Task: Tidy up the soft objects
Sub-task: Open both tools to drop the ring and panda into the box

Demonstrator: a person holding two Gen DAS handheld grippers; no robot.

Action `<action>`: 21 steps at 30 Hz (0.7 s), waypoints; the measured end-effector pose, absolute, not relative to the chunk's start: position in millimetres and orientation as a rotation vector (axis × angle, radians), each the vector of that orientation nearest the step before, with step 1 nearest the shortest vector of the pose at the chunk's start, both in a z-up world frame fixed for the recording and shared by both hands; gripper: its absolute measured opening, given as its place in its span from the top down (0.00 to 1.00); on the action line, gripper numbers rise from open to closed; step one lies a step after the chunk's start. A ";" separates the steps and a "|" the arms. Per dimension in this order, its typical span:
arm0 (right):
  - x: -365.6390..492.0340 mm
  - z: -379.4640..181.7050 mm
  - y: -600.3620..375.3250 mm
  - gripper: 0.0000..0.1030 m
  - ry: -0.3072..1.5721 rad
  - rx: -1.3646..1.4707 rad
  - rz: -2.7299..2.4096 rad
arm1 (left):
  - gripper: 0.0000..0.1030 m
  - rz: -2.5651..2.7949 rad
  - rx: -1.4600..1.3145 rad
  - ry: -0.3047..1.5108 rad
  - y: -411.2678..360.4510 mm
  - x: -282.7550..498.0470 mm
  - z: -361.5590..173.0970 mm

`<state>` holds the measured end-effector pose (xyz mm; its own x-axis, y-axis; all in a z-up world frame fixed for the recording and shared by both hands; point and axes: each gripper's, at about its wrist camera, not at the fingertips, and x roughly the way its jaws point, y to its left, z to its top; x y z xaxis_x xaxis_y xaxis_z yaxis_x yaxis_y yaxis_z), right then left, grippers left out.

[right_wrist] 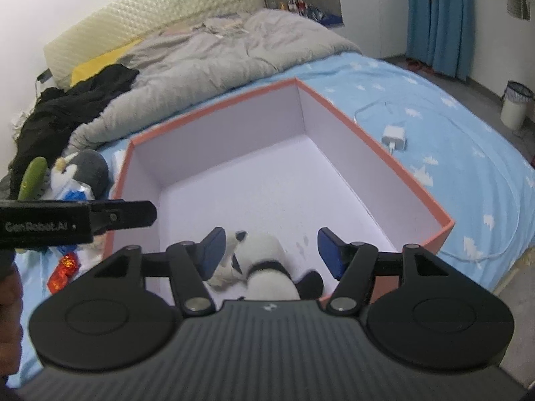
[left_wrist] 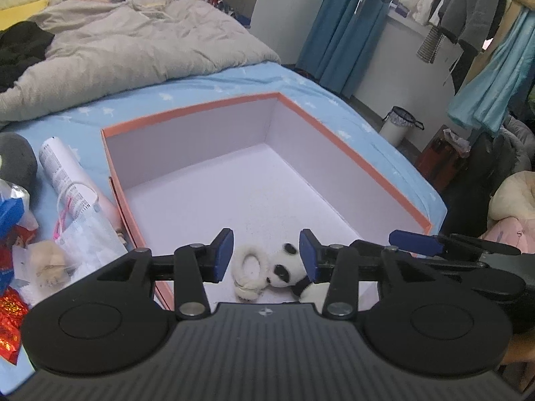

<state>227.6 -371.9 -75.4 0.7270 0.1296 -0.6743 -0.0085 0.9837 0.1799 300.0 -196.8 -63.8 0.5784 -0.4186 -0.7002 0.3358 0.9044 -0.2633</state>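
Observation:
A small panda plush [left_wrist: 284, 270] lies on the white floor of an orange-rimmed box [left_wrist: 351, 147] on the bed, in the box's near corner, with a fluffy cream ring [left_wrist: 247, 264] beside its head. My left gripper [left_wrist: 265, 255] hovers over it, open, its blue pads either side of the head and ring. In the right wrist view the panda [right_wrist: 267, 274] lies between the pads of my right gripper [right_wrist: 271, 252], which is open; the left pad is close to the head, the right pad stands apart. One finger [right_wrist: 117, 215] of the left gripper shows at the box's [right_wrist: 384, 147] left wall.
Left of the box lie a grey penguin plush [right_wrist: 83, 170], a white tube [left_wrist: 63, 170], a face mask [left_wrist: 90, 234] and red wrappers [left_wrist: 10, 320]. A white charger [right_wrist: 394, 137] with cable lies right of it. A grey duvet [left_wrist: 133, 43] is heaped behind.

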 end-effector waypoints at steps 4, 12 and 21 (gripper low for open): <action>218.8 -61.8 -368.6 0.38 0.711 0.167 0.093 | 0.52 -0.444 -0.088 0.800 -190.6 285.6 -47.0; 195.7 -32.1 -352.7 0.38 0.612 0.155 0.145 | 0.52 -0.433 -0.103 0.701 -168.2 252.1 -11.8; 170.0 -4.9 -326.2 0.38 0.514 0.135 0.223 | 0.52 -0.397 -0.099 0.629 -137.0 209.7 9.5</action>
<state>170.0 -326.2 -4.9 0.8472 0.2444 -0.4718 -0.1770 0.9670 0.1832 209.7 -137.0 9.5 0.7359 -0.3907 -0.5530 0.3311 0.9201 -0.2094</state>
